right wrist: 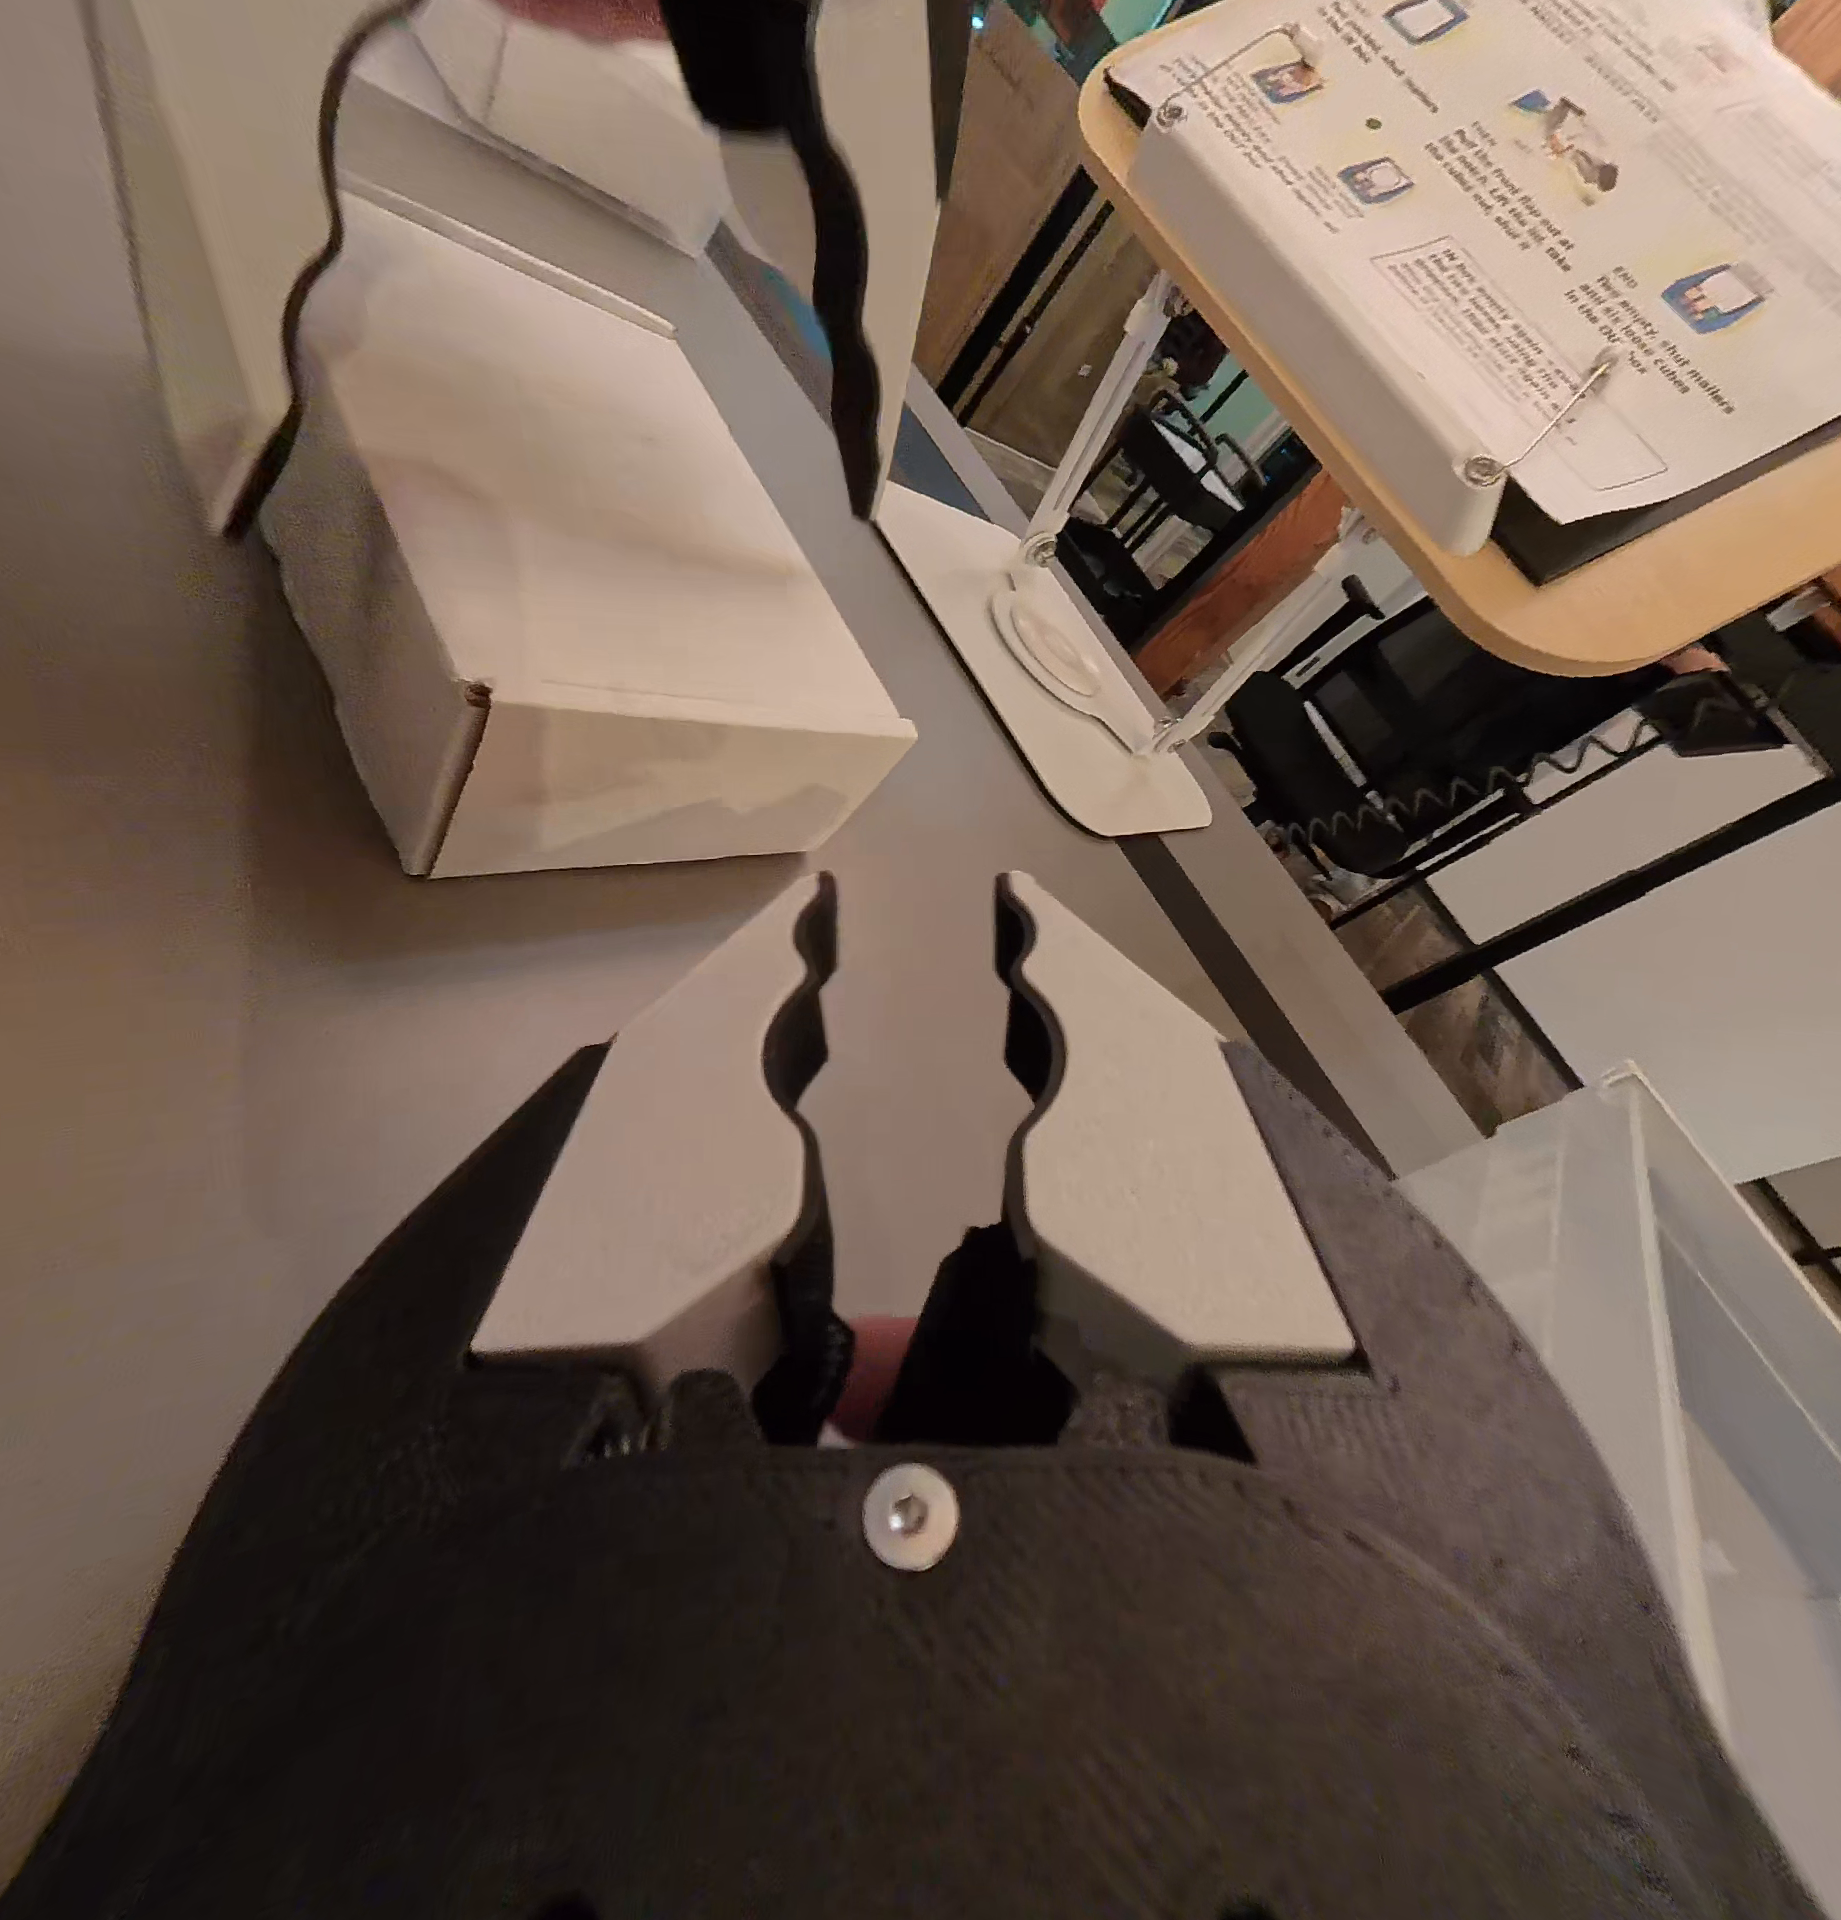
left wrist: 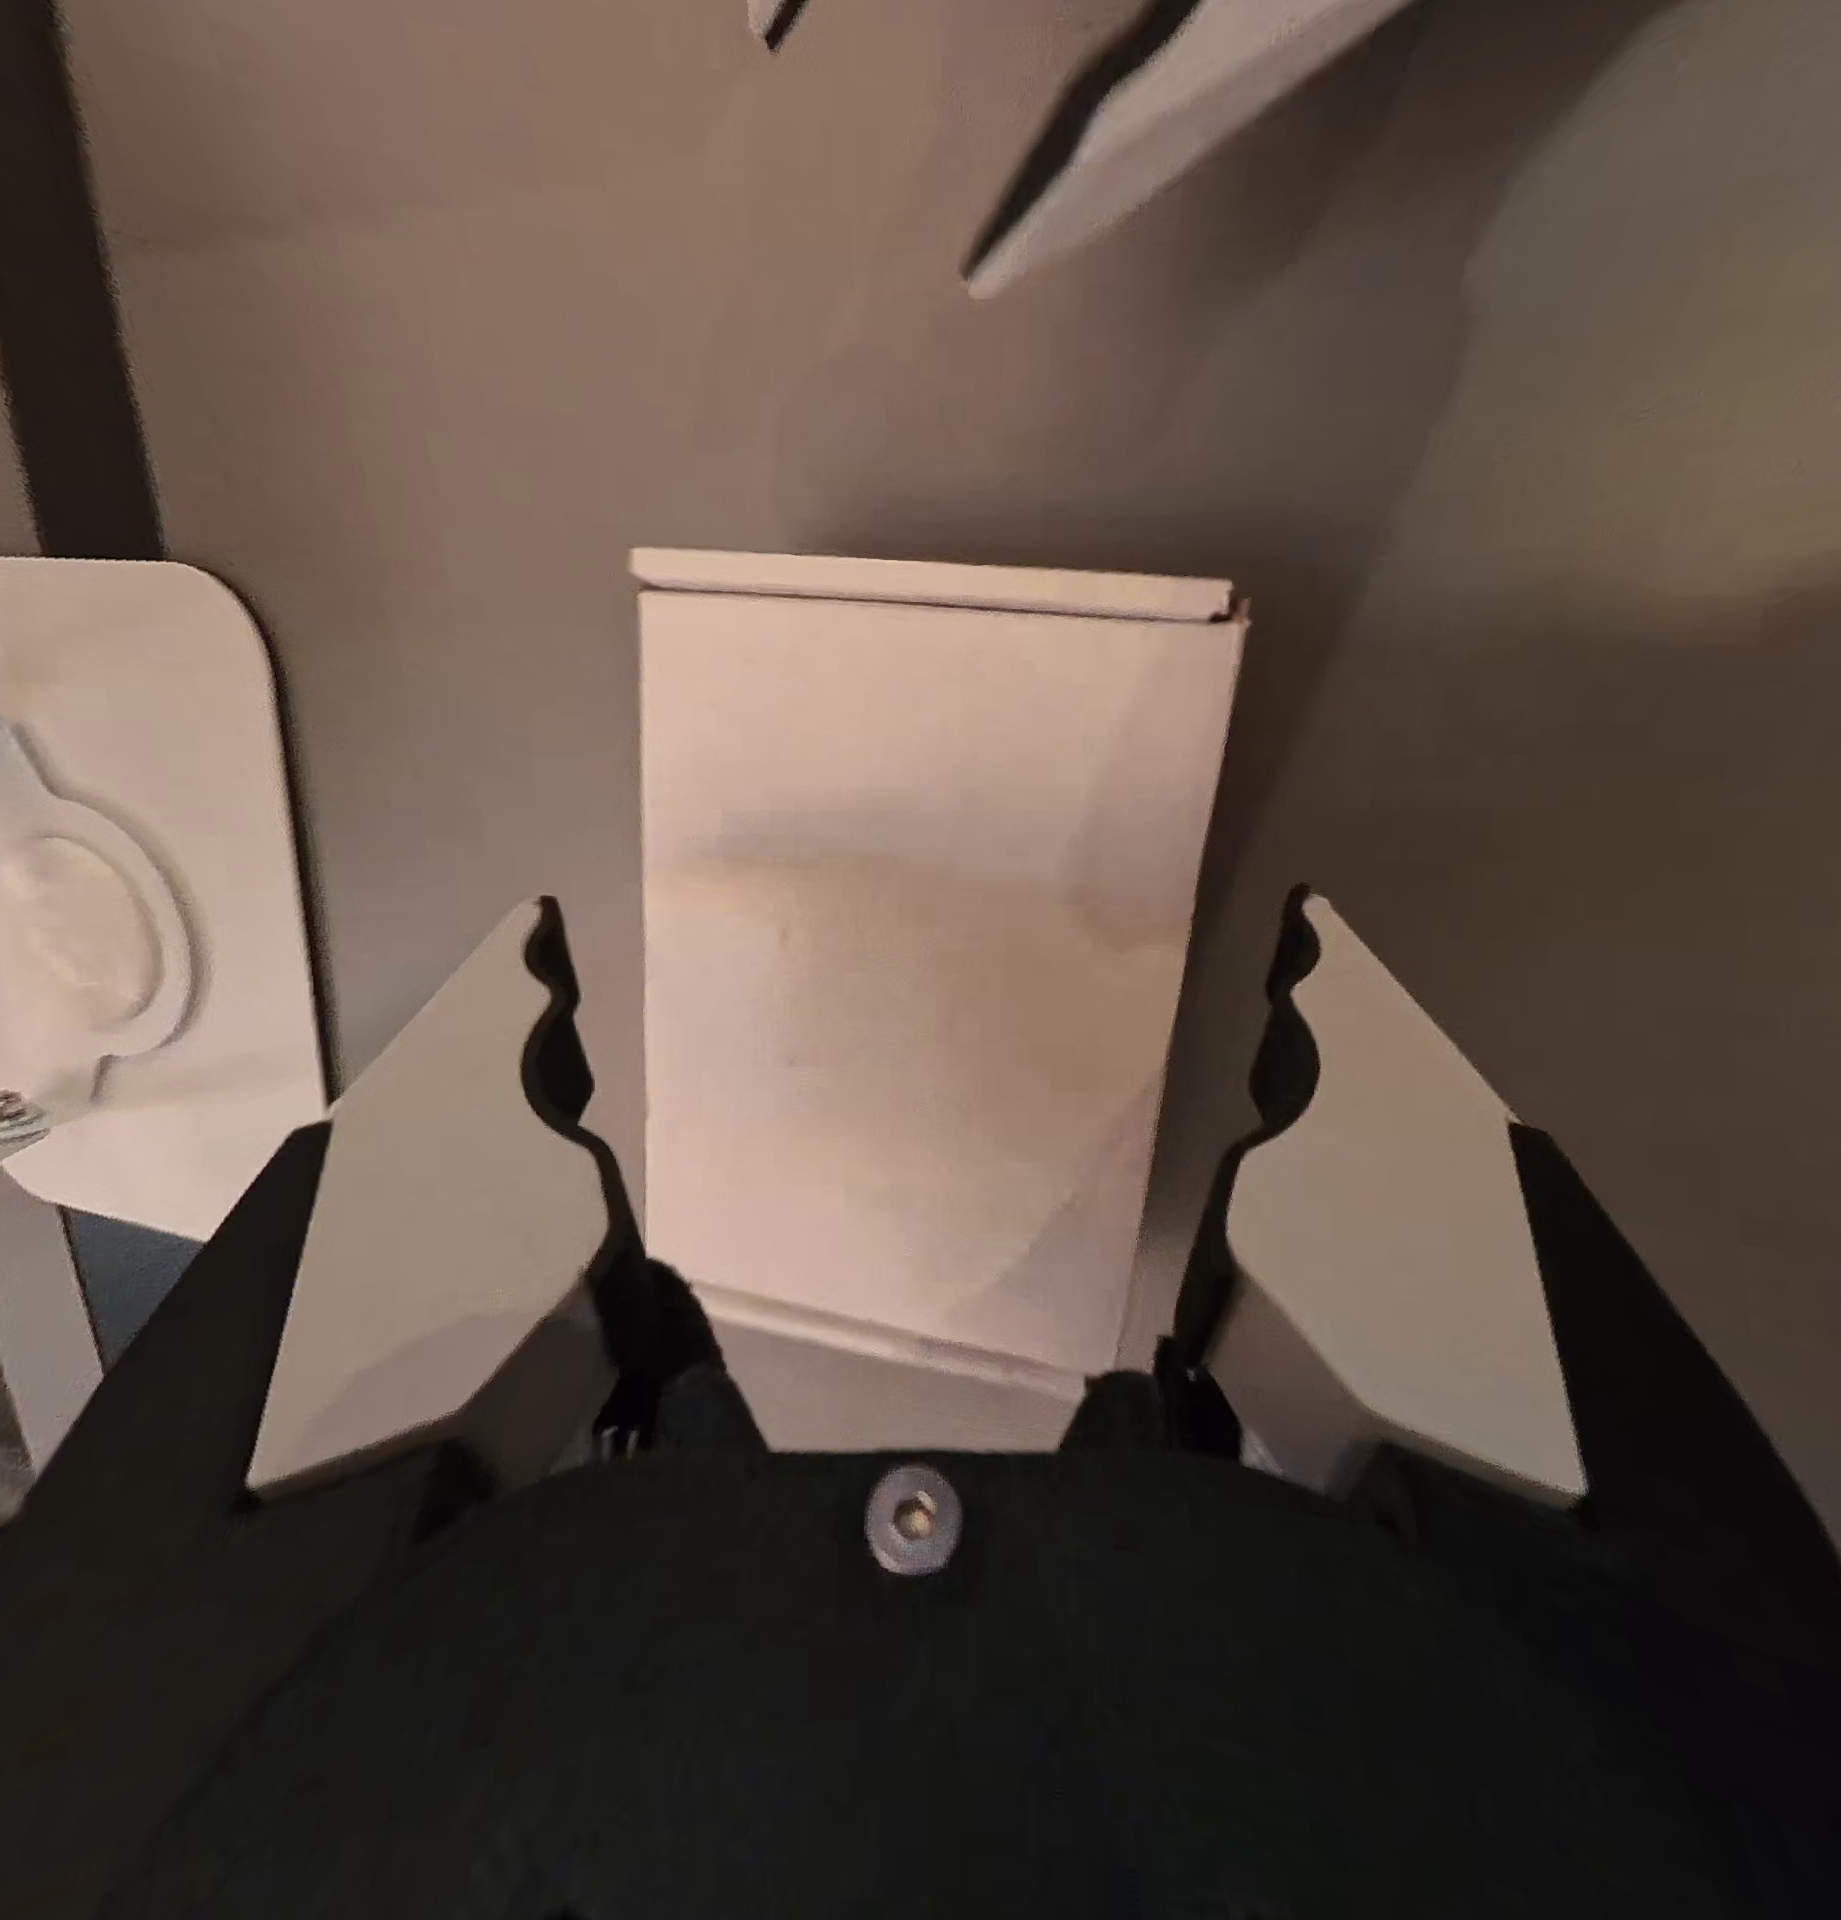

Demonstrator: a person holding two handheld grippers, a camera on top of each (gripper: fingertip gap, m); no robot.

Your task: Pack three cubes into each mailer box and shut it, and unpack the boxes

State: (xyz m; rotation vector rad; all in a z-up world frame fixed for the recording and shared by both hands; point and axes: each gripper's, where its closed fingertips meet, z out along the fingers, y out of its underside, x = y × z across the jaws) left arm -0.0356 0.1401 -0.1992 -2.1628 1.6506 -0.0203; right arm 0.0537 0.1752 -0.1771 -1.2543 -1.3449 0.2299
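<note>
Surroundings first: in my left wrist view the grey table (left wrist: pixel 480 416) fills the frame, with the white base plate of a stand (left wrist: pixel 137 831) at the left edge, and the tips of the right gripper (left wrist: pixel 1082 135) coming in at top centre-right. In my right wrist view the same base plate (right wrist: pixel 1082 717) sits at the table's edge, centre right; a clipboard-style stand with printed instruction sheets (right wrist: pixel 1518 239) fills the upper right, and a clear plastic bin (right wrist: pixel 1674 1351) shows at lower right. Nothing lies between either tool and the mailer box. Left gripper (left wrist: pixel 921 914): jaws spread wide, one finger along each long side of the closed white mailer box (left wrist: pixel 926 935); I cannot tell whether the pads touch the cardboard. The right view shows this gripper (right wrist: pixel 552 343) at upper left, straddling the box (right wrist: pixel 583 582). Right gripper (right wrist: pixel 911 894): jaws narrowly apart, holding nothing, over bare table just beside the box's near end. Box: plain white cardboard, lid down, flat on the table, a faintly shaded patch across the lid, one end corner showing raw cardboard edge. No cubes visible.
</note>
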